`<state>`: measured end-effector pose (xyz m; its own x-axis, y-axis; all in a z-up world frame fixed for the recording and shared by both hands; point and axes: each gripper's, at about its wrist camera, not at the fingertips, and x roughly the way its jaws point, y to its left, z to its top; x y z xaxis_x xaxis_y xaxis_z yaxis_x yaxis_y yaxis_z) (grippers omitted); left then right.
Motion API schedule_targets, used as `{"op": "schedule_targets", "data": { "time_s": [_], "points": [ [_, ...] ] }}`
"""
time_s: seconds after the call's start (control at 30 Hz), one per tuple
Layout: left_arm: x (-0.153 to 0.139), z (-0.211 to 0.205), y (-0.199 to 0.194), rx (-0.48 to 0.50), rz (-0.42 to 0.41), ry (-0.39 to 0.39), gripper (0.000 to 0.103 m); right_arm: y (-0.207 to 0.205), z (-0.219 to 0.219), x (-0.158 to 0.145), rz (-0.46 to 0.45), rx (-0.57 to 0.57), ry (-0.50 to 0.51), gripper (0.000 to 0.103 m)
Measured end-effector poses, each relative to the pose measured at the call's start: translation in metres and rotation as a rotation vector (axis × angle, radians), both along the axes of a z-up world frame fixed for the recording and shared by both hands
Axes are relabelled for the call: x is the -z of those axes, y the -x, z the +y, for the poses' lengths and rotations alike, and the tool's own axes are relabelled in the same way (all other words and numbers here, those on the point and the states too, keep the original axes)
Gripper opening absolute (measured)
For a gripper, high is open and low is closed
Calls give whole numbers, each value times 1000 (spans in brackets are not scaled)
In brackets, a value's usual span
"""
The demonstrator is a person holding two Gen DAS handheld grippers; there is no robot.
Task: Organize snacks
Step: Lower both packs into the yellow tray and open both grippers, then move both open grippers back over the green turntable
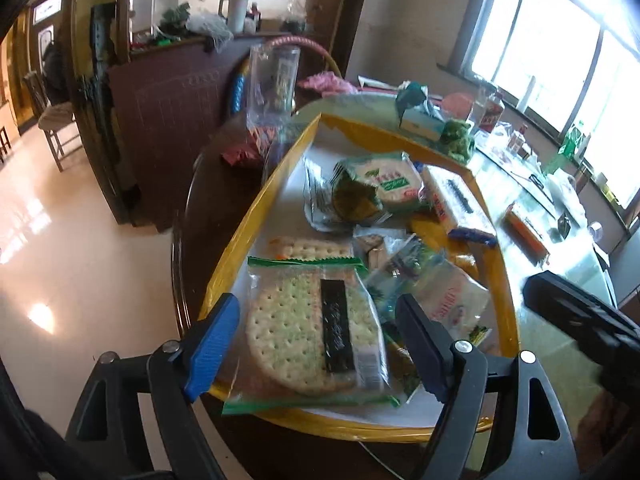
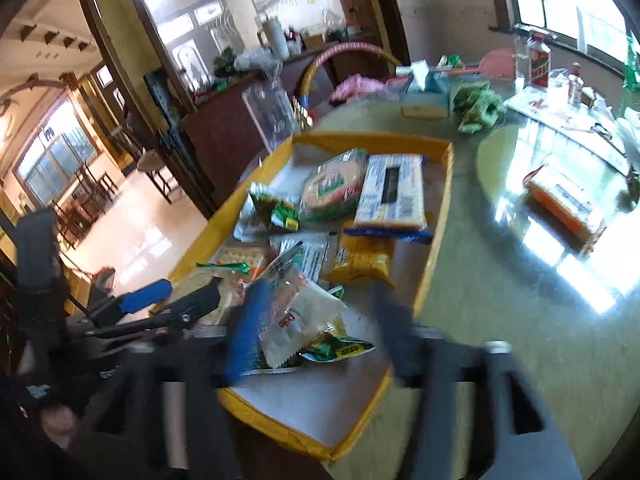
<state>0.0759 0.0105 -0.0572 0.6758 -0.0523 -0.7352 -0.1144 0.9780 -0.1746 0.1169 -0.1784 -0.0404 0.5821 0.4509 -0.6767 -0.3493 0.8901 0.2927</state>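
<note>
Where the snacks lie heaped, a yellow tray [image 1: 256, 216] with a white floor holds them all on the glass tabletop [image 2: 500, 280]. Nearest its front rim a round cracker pack [image 1: 296, 332] in clear film with green ends lies flat, and the left tongs [image 1: 316, 344] stand spread to either side of it, blue pad on one side, dark pad on the other, neither pressing on it. Just beside it a white sachet [image 2: 304, 320] rests on a green wrapper, and the right tongs [image 2: 320, 328], blurred, stand wide apart around that pair with nothing gripped. Farther back in the tray are a square cracker pack [image 1: 308, 248], a yellow bag [image 2: 362, 262], a round biscuit pack [image 2: 332, 190] and a long white cracker box [image 2: 392, 192] with blue ends, the last two touching side by side. Outside the tray, an orange packet [image 2: 564, 204] lies well apart on the glass. Beyond the tray's far rim sit a tissue box [image 2: 424, 98] and a green cloth [image 2: 478, 106], with a bottle [image 2: 538, 60] near the window.
</note>
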Motion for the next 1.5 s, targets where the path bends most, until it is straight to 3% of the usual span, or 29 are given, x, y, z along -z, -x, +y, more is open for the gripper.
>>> {"op": "schedule_targets", "data": {
  "time_s": [0.1,0.2,0.3,0.37,0.47,0.6,0.77,0.83,1.1,1.33,1.5],
  "points": [
    [-10,-6,13,-7,-88,9,86,12,-20,-13,-45,17,-22,81],
    [-10,-23,7,49,-15,-29,86,21,-42,-21,-63,19,-40,86],
    [-23,-38,18,56,-72,-8,86,24,-72,-27,-78,40,-39,87],
    [-33,-52,21,96,-83,48,86,24,-95,-30,-84,61,-24,87],
    [-45,-80,21,179,-74,99,86,23,-138,-36,-63,87,-35,87],
    [-53,-123,12,261,-54,149,86,19,-196,-40,-63,214,-14,87],
    [-43,-177,-26,310,51,216,86,-5,-261,-31,-19,346,-48,88],
    [-36,-195,-44,292,90,234,86,-14,-278,-27,-3,381,-60,88],
    [-3,-273,-130,202,200,188,86,-46,-326,5,4,509,-83,88],
    [19,-311,-186,97,246,146,85,-49,-337,21,-1,588,-14,88],
    [29,-327,-211,21,259,91,85,-44,-348,27,10,611,-50,88]
  ]
}}
